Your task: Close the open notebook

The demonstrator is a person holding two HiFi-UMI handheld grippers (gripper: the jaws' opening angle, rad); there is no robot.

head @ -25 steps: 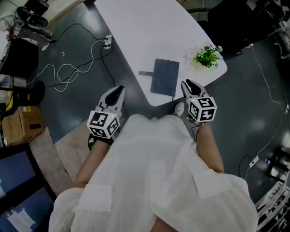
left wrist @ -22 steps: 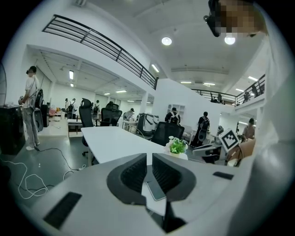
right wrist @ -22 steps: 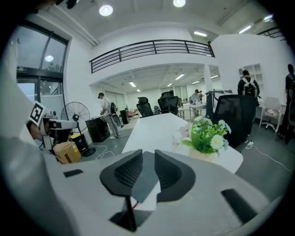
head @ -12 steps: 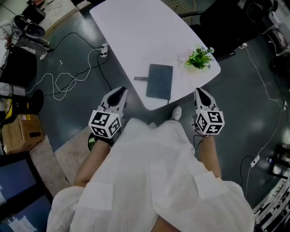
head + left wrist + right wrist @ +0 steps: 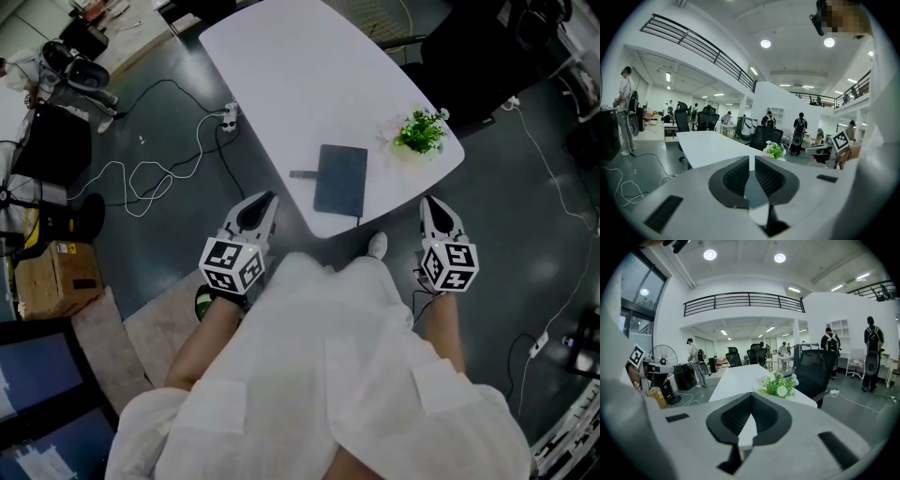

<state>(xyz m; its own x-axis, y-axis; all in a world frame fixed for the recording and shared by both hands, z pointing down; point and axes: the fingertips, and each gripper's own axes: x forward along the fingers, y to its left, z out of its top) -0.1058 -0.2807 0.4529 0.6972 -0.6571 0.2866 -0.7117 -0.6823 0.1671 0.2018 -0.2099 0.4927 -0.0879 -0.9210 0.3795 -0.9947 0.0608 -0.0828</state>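
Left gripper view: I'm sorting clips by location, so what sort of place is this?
Probably an open-plan office or lab hall. Black office chairs stand by a long white table, a railed mezzanine runs overhead, and people with backpacks stand among the desks.

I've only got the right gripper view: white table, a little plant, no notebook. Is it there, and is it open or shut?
Observer: The head view shows the notebook lying shut, dark cover up, at the end of the table nearest the person.
Operator: Where is that from the plant?
Observer: The plant stands to the notebook's right, apart from it, by the table's edge.
Operator: And the left tool?
Observer: In the left gripper view the left tool has its jaws a narrow gap apart, with nothing between them.
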